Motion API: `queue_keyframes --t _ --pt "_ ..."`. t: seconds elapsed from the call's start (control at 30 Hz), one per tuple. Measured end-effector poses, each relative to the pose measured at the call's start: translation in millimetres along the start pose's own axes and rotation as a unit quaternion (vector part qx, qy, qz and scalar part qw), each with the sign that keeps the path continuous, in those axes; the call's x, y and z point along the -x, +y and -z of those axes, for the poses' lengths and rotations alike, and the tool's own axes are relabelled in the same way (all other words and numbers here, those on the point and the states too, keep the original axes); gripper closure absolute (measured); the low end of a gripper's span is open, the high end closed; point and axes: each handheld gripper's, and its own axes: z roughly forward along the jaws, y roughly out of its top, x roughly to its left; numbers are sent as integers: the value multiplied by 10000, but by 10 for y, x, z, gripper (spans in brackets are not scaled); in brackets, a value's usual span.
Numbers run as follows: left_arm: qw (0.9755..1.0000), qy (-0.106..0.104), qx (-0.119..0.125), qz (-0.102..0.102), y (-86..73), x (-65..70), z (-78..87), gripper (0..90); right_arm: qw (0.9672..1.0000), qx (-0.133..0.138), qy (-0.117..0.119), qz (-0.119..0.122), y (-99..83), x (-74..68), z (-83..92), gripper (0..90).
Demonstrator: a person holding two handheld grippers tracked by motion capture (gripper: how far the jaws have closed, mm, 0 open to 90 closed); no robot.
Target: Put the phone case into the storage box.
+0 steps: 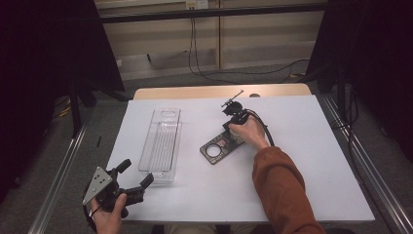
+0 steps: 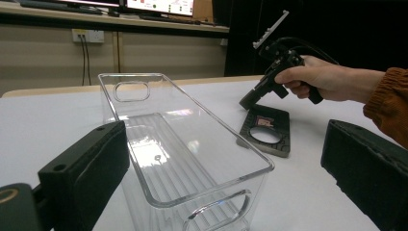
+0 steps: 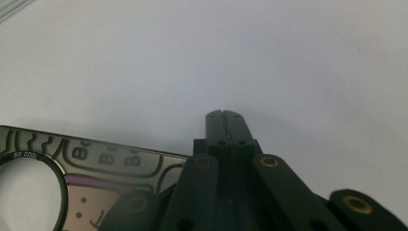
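I am holding the right gripper (image 1: 229,130) with its jaws pressed together on nothing, tips pointing down at the white table (image 1: 302,165), just right of the dark flat card with a round hole (image 1: 217,147). The card is lying mid-table, right of the clear plastic bin (image 1: 162,141). My left gripper (image 1: 132,178) is resting at the near left edge, jaws spread wide, facing the bin's near end.
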Motion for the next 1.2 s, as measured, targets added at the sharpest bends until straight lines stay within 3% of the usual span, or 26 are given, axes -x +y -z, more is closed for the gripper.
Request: queue_keyframes --t 0.2,0.23,0.33,0.47,0.67,0.73,0.83,1.2 --pt "10000 -37 -10 17 -3 0 -11 31 9998 -85 -132 -89 -130 85 71 900" --pt "10000 -65 9 39 -3 8 -16 31 9998 -10 -62 -173 -183 153 85 900" --pt "10000 -33 -6 34 -3 9 -19 31 9997 -15 -90 -208 -213 172 109 900" --pt "10000 -8 -2 71 -5 10 -22 31 9998 -66 -131 -119 -286 171 165 900" --pt "10000 -1 -22 39 -5 12 -24 31 9997 23 -88 -218 -410 202 233 900" --pt "10000 -59 -26 46 -7 7 -29 31 9998 87 -79 -144 -444 218 245 900" --pt "10000 -30 -3 54 -6 3 -27 30 9996 84 -61 -247 -496 211 279 900" --pt "10000 -5 -34 77 -10 -3 -35 31 9995 196 4 -252 -763 176 429 900"
